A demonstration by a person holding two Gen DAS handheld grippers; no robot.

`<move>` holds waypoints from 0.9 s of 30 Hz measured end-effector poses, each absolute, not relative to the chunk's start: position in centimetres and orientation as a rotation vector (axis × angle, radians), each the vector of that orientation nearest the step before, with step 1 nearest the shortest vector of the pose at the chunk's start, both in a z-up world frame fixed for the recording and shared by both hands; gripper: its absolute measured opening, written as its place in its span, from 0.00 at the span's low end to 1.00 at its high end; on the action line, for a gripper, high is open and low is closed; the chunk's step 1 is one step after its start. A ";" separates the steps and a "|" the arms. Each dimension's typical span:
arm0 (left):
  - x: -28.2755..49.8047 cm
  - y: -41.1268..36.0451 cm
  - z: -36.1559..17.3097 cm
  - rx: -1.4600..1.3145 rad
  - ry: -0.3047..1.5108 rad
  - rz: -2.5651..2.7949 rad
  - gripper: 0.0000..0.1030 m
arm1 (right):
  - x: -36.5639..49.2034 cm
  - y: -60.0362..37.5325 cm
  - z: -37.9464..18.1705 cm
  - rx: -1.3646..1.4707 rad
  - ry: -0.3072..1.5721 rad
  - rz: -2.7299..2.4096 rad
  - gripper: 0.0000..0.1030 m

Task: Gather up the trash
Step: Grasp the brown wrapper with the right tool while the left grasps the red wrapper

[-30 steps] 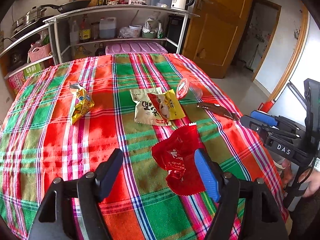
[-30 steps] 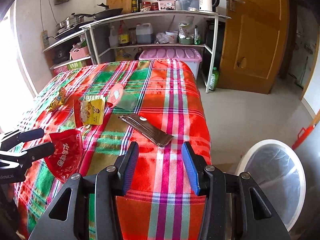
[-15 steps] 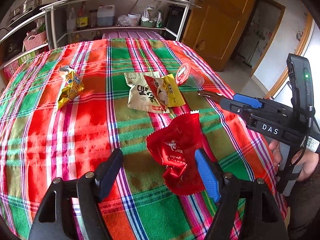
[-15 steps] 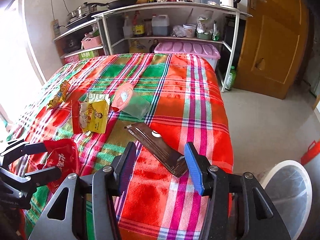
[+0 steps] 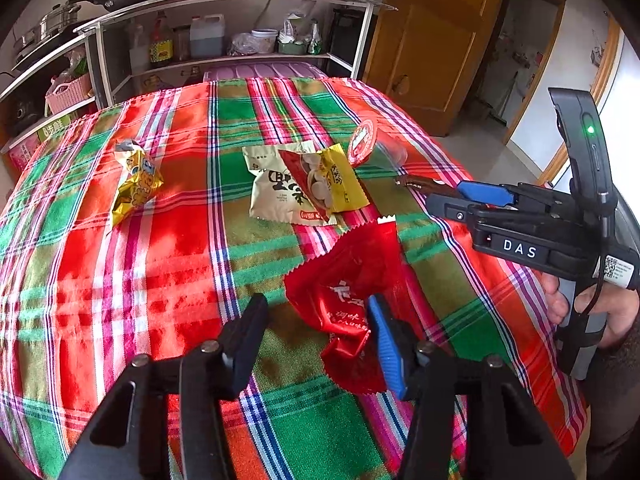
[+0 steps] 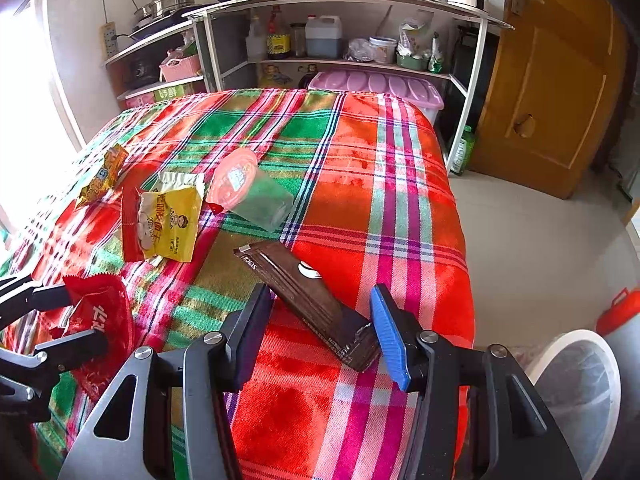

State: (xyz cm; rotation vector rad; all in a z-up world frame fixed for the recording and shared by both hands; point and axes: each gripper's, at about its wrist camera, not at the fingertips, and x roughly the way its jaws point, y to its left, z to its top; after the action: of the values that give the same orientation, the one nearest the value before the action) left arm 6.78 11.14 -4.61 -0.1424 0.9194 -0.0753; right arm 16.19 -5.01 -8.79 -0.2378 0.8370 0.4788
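A crumpled red wrapper (image 5: 344, 300) lies on the plaid tablecloth (image 5: 160, 264); my left gripper (image 5: 316, 320) is open with its jaws on either side of it. It also shows in the right wrist view (image 6: 100, 320). A dark brown wrapper (image 6: 308, 296) lies near the table's right edge; my right gripper (image 6: 320, 312) is open around its near end. Further back lie a beige and yellow-red snack packet pair (image 5: 304, 184), a yellow wrapper (image 5: 136, 180) and a tipped clear cup with a red lid (image 6: 248, 188).
A white-rimmed bin (image 6: 576, 396) stands on the floor right of the table. A metal shelf rack (image 6: 344, 32) with bottles and pans is behind the table, a pink-lidded box (image 6: 380, 88) under it. A wooden door (image 6: 560, 80) is at the right.
Both grippers moved forward and lower. The left one now straddles the red wrapper; the right one has come from the table edge to straddle the brown wrapper's near end.
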 end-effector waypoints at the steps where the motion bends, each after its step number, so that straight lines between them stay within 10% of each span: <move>1: 6.8 11.1 -4.6 -0.140 0.920 -0.077 0.44 | 16.1 -5.0 -8.8 -0.240 0.836 0.476 0.51; 13: 6.6 10.4 -4.3 -0.122 0.910 -0.096 0.23 | 15.2 -4.6 -8.6 -0.260 0.815 0.489 0.28; 27: 6.2 9.3 -2.9 -0.100 0.875 -0.116 0.21 | 13.3 -5.6 -7.9 -0.238 0.790 0.498 0.18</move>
State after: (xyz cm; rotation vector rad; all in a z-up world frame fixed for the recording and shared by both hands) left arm 6.19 9.28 -2.87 -0.0999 0.8749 -0.1156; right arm 13.28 -5.59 -7.88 -0.2384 0.7903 0.4984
